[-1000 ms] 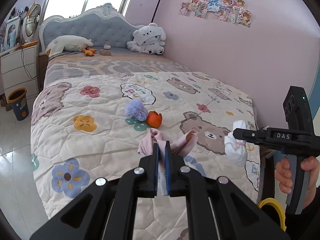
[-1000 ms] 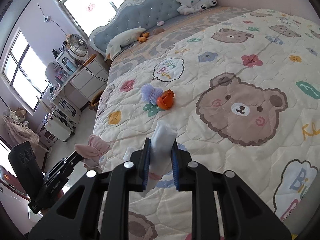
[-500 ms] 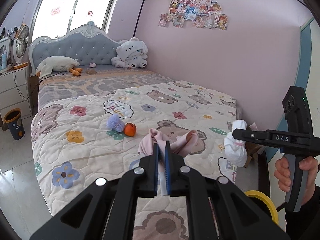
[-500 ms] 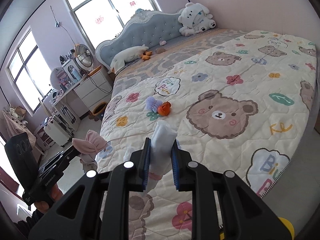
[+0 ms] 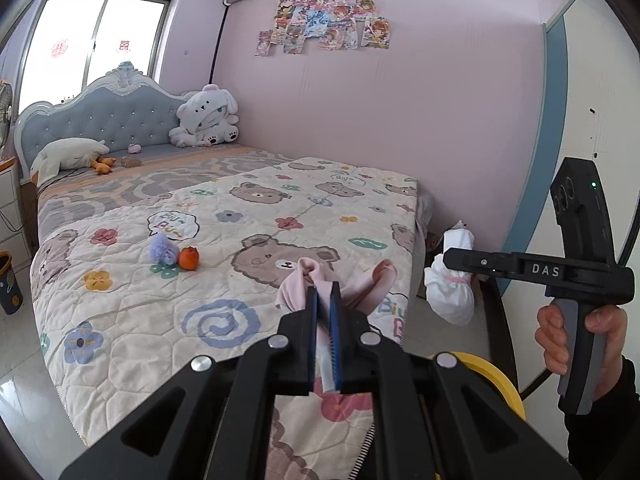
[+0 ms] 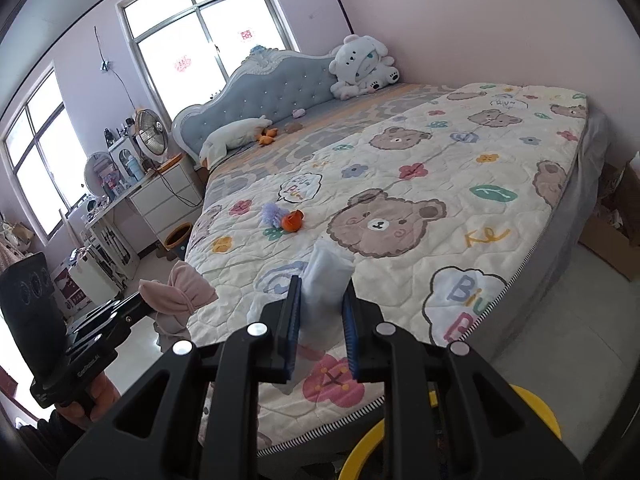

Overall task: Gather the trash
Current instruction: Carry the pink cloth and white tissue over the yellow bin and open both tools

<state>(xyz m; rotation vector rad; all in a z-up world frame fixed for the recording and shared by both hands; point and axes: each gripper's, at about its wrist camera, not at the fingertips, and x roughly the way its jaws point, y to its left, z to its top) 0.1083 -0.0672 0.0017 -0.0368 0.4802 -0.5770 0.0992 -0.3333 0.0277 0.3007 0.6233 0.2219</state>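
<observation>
Left wrist view: left tool (image 5: 324,304) is clamped on pink cloth (image 5: 304,280), right tool (image 6: 320,300) on white bundle (image 6: 326,280); carrying is underway, and lowering into yellow bin (image 6: 532,408) is called for.

Pink sock (image 5: 316,284) between left fingers (image 5: 311,320)

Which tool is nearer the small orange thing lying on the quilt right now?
Left, by a small margin. The left tool, clamping pink cloth, hangs over the bed's foot, nearer the orange thing. The right tool, clamping white cloth, hangs further out.

Pink-walled bedroom (image 5: 420,92), sunlit windows (image 6: 200,28)
</observation>
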